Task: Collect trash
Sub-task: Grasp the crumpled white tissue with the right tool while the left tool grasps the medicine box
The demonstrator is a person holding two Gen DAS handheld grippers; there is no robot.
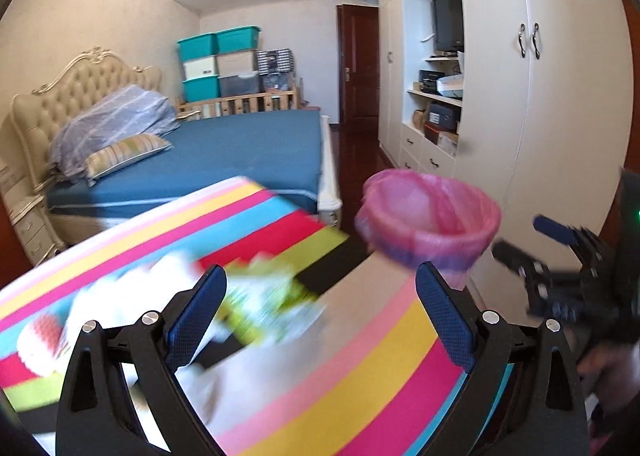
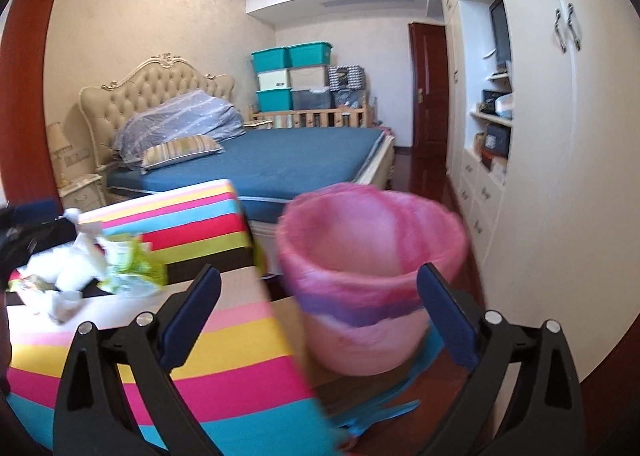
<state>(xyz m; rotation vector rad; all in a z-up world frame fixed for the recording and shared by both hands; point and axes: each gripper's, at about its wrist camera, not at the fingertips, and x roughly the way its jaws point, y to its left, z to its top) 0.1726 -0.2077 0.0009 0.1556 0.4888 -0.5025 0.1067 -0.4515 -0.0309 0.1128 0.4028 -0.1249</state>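
A pile of trash lies on the striped tablecloth point(image 1: 352, 368): a green and white wrapper point(image 1: 264, 296), white crumpled paper point(image 1: 120, 296) and a red and white piece point(image 1: 40, 344). The pile also shows in the right wrist view point(image 2: 100, 268). A bin with a pink liner point(image 1: 432, 215) stands past the table's right edge; it also fills the right wrist view point(image 2: 368, 268). My left gripper point(image 1: 320, 312) is open and empty, just short of the wrapper. My right gripper point(image 2: 320, 308) is open and empty, facing the bin; it shows at the far right of the left wrist view point(image 1: 528, 240).
A bed with a blue cover point(image 1: 240, 151) stands behind the table. White wardrobes point(image 1: 560, 115) with shelves line the right wall. Storage boxes point(image 1: 220, 59) are stacked at the back by a dark door point(image 1: 360, 63). A blue object point(image 2: 380, 412) lies under the bin.
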